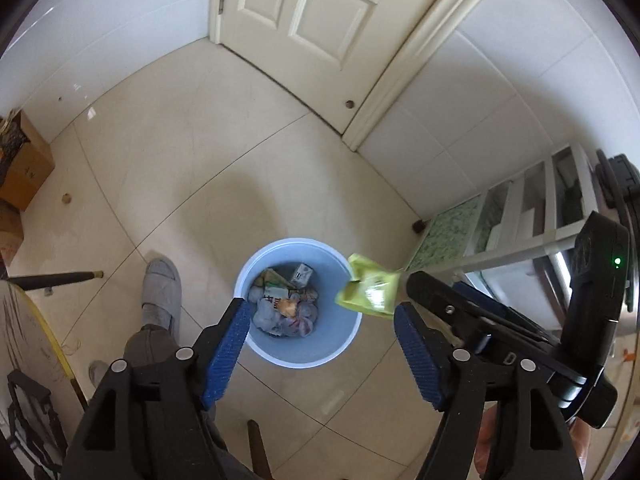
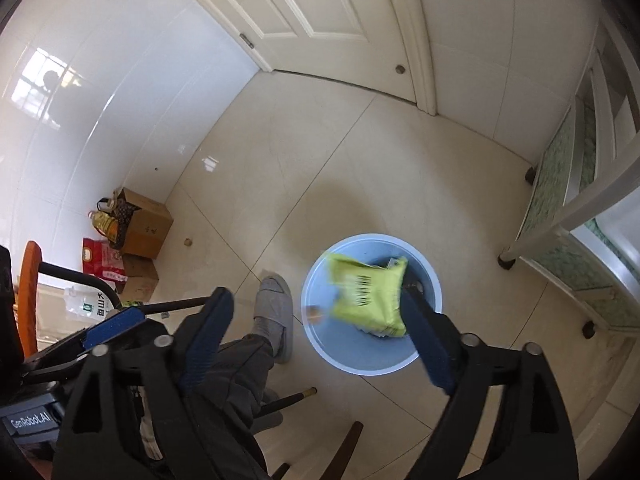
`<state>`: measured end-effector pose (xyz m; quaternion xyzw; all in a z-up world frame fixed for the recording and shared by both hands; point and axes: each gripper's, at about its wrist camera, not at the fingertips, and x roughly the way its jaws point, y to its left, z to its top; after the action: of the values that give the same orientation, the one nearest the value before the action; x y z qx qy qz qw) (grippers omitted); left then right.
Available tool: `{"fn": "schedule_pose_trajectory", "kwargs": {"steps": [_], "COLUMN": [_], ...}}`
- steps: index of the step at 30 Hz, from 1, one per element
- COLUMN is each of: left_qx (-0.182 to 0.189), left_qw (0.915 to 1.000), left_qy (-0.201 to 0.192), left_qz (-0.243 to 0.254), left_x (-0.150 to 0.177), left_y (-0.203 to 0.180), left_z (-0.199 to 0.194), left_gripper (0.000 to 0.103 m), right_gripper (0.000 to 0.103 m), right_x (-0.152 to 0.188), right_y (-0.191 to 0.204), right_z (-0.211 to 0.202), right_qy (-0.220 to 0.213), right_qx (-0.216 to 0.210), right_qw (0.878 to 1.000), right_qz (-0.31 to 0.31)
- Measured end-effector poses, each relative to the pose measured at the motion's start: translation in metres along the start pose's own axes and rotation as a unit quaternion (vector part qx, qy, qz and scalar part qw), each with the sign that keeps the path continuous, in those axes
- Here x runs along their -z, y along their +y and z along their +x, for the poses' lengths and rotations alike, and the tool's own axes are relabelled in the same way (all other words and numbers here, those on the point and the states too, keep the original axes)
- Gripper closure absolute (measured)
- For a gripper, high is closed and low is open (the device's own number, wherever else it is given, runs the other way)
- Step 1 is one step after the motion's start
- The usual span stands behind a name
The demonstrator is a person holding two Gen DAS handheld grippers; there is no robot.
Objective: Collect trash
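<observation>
Dropping wrapper (image 2: 366,294) over bin (image 2: 320,320) | we read right gripper (image 2: 316,328) wide, left gripper (image 1: 320,344) wide, empty | risk: wrapper snags finger, misses rim.

The floor (image 2: 328,152) is pale glossy tile. On it stands a light blue bin (image 1: 298,356) holding trash, with a grey slipper (image 1: 162,292) just beside it. Cardboard boxes (image 2: 148,228) sit against the wall, well apart from a white shelf unit's (image 2: 568,232) dark feet.

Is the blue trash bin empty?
No: the left wrist view shows the blue bin already holding crumpled wrappers and a small carton.
</observation>
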<state>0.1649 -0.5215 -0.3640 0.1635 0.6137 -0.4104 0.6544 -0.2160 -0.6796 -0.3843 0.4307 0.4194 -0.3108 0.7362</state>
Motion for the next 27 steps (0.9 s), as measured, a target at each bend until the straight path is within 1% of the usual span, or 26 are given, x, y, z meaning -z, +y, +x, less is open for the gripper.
{"fn": "schedule_pose_trajectory", "kwargs": {"steps": [2, 3, 4, 9, 12, 15, 18, 20, 22, 24, 25, 27], "left_qx": [-0.007, -0.014, -0.020, -0.056, -0.065, -0.063, -0.064, -0.065, -0.069, -0.078, -0.083, -0.099], "left_qw": [1.0000, 0.9999, 0.9998, 0.9976, 0.9963, 0.9951, 0.9916, 0.9880, 0.9825, 0.9749, 0.9704, 0.9597], "left_qy": [0.001, -0.002, -0.007, -0.038, -0.055, -0.076, -0.112, -0.140, -0.173, -0.208, -0.227, -0.263], "left_qz": [-0.001, 0.000, 0.002, 0.013, 0.015, 0.012, 0.013, 0.011, 0.010, 0.004, 0.000, -0.008], "left_x": [0.001, 0.004, 0.010, 0.022, 0.034, 0.050, 0.074, 0.090, 0.110, 0.133, 0.146, 0.173], "left_y": [-0.001, -0.004, -0.007, -0.023, -0.035, -0.041, -0.039, -0.041, -0.038, -0.035, -0.033, -0.026], "left_z": [0.003, 0.003, 0.000, -0.015, -0.026, -0.051, -0.090, -0.118, -0.150, -0.183, -0.200, -0.234], "left_gripper": [0.029, 0.027, 0.027, 0.015, 0.014, 0.014, 0.014, 0.014, 0.013, 0.008, 0.008, 0.005], "right_gripper": [0.007, 0.000, 0.000, 0.000, 0.000, 0.000, 0.000, 0.000, 0.000, 0.000, 0.000, 0.000], "right_x": [0.001, 0.002, 0.003, 0.007, 0.009, 0.010, 0.012, 0.014, 0.017, 0.023, 0.026, 0.036], "right_y": [-0.003, -0.005, -0.006, 0.000, 0.007, 0.019, 0.039, 0.057, 0.074, 0.097, 0.110, 0.141], "right_z": [0.000, 0.000, -0.001, -0.011, -0.022, -0.041, -0.069, -0.093, -0.115, -0.139, -0.152, -0.176], "right_qy": [-0.003, -0.008, -0.011, -0.022, -0.031, -0.045, -0.071, -0.092, -0.112, -0.134, -0.144, -0.164], "right_qx": [0.008, 0.010, 0.014, 0.037, 0.037, 0.035, 0.026, 0.023, 0.013, -0.002, -0.009, -0.024], "right_qw": [1.000, 1.000, 1.000, 0.999, 0.999, 0.998, 0.997, 0.995, 0.993, 0.989, 0.987, 0.981], "right_qz": [0.008, 0.010, 0.011, 0.008, 0.004, -0.006, -0.018, -0.031, -0.042, -0.060, -0.073, -0.101]}}
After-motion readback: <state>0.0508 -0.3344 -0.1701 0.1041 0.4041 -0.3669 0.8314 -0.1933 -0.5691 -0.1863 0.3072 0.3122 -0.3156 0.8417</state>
